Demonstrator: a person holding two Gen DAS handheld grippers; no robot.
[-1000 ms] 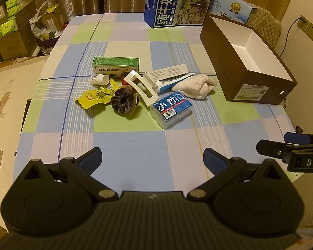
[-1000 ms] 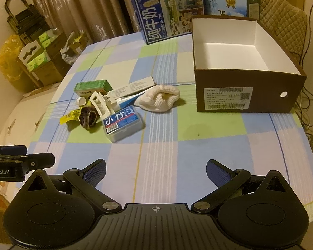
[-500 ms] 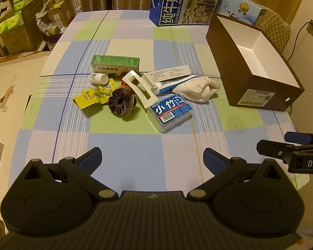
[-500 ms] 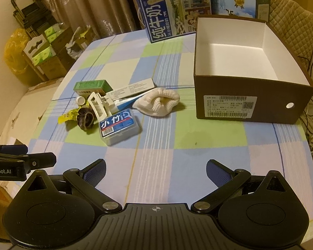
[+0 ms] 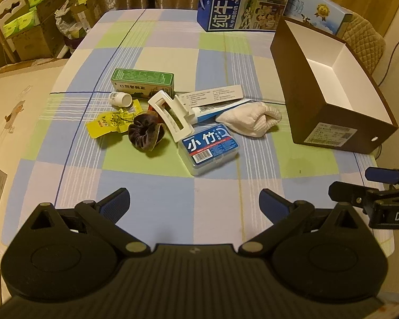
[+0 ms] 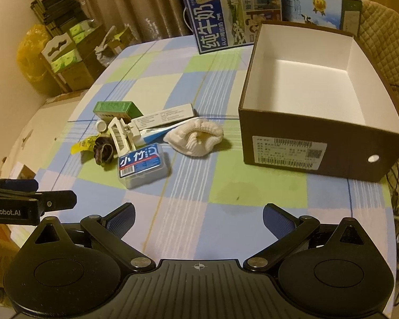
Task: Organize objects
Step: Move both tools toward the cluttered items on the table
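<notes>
A heap of small items lies mid-table: a green carton (image 5: 143, 83), a white pill bottle (image 5: 120, 99), a yellow sachet (image 5: 107, 123), a brown scrunchie (image 5: 145, 135), a white hair claw (image 5: 170, 115), a toothpaste tube with its box (image 5: 212, 98), a white sock (image 5: 250, 119) and a blue-labelled clear case (image 5: 209, 148). An empty brown box (image 6: 319, 101), white inside, stands to the right of them. My left gripper (image 5: 194, 203) hovers open over the near table edge, well short of the heap. Beside it, my right gripper (image 6: 199, 218) is also open and holds nothing.
Two blue milk cartons (image 6: 232, 13) stand at the table's far edge behind the brown box. A checked cloth (image 5: 173, 186) covers the table. Stacked cardboard boxes (image 5: 26, 34) sit on the floor at far left, and a padded chair (image 6: 380, 26) at right.
Both grippers have drifted forward and a little higher toward the heap and the box. Nothing on the table has moved, and both stay open.
</notes>
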